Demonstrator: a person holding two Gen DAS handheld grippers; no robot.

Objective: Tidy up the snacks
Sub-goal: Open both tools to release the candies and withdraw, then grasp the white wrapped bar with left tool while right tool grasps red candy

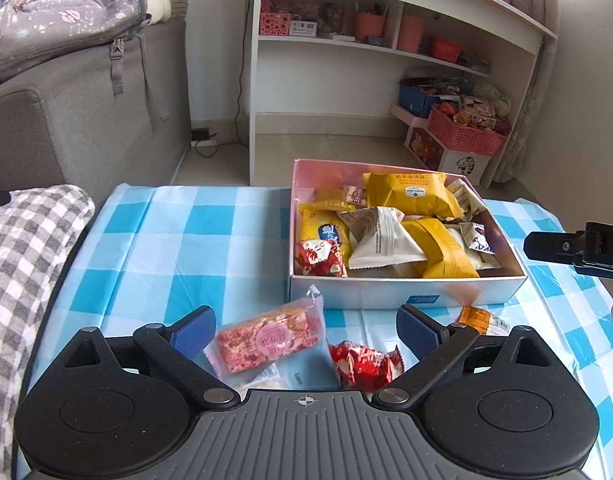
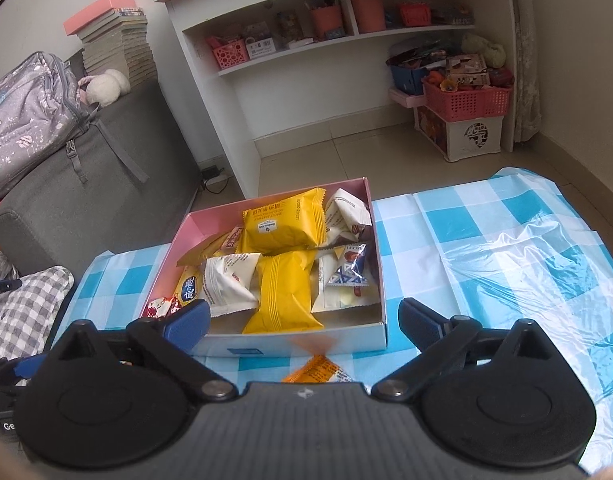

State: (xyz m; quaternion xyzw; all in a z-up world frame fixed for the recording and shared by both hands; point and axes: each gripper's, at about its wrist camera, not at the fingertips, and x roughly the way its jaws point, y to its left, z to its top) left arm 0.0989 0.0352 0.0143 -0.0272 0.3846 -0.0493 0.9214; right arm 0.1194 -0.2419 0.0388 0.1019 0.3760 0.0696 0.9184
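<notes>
A white box with a pink inside (image 1: pixel 386 296) (image 2: pixel 346 340) stands on the blue checked tablecloth and holds several yellow, white and red snack packs. My left gripper (image 1: pixel 306 332) is open above a pink nougat pack (image 1: pixel 268 338) and a red candy pack (image 1: pixel 364 362), which lie loose in front of the box. An orange pack (image 1: pixel 480 318) (image 2: pixel 316 370) lies by the box's front wall. My right gripper (image 2: pixel 304 322) is open and empty, just in front of the box and over the orange pack. It also shows in the left wrist view (image 1: pixel 546 246), at the right edge.
A grey checked cloth (image 1: pixel 22 264) lies at the table's left edge. A grey sofa with a backpack (image 1: pixel 62 20) stands at the left. A white shelf unit (image 1: pixel 386 48) and a pink basket (image 1: pixel 462 132) stand behind the table. Crinkled clear plastic (image 2: pixel 518 256) covers the tablecloth right of the box.
</notes>
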